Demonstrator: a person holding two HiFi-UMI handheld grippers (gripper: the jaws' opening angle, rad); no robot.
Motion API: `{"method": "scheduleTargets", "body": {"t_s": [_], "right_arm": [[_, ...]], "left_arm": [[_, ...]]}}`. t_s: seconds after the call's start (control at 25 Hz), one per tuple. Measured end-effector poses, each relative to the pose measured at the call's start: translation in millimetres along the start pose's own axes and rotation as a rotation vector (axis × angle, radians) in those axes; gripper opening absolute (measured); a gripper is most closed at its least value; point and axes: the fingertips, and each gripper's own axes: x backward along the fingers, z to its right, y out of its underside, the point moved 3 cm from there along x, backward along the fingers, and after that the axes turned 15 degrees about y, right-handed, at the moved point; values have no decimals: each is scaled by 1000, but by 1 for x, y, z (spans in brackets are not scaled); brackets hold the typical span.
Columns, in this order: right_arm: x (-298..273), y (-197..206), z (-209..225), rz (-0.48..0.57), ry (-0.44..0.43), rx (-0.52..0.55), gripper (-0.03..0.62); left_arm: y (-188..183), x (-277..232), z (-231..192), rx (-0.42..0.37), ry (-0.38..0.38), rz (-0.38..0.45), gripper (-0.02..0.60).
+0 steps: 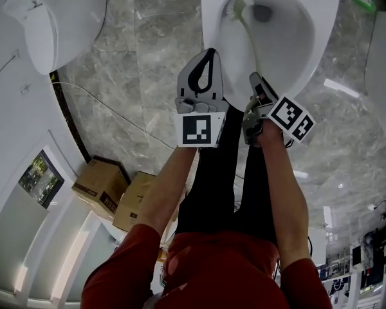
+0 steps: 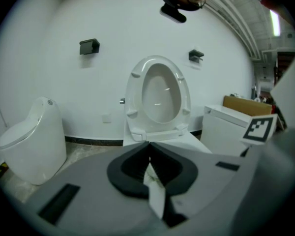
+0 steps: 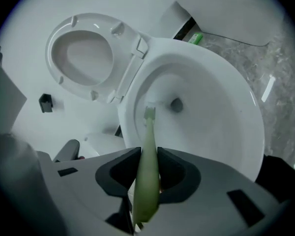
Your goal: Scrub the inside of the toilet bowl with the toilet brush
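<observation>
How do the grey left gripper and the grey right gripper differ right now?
The left gripper has its jaws shut on nothing; the right gripper is clamped on the pale green toilet brush. The left faces the raised white seat; the right looks into the white toilet bowl. Both are grey.

The toilet bowl (image 1: 293,44) is glossy ceramic; the floor (image 1: 154,56) polished stone.
</observation>
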Motion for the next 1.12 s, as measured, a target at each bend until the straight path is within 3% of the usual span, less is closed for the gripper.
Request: {"method": "scheduleTargets", "body": {"t_s": [0.2,0.36,0.48,0.72,0.8,1.12], "right_arm": [[-4,2,66,-2,179,-121,100],[0,-3,78,10,220,-101,100],[-10,1,58,-22,173,-106,100],[-7,-6,-9,-45,-30,-91,100],[-6,-5,-12,-53,-41,-98,100],[-16,0,62,-66,192,-99,101]], "left_arm": [[7,0,10,3,25,-13,0],[13,1,17,25,32,-24,0],[15,1,18,31,27,-26,0],[11,4,9,24,11,-26,0],[11,4,7,21,2,-23,0],[17,2,19,28,26,-40,0]]}}
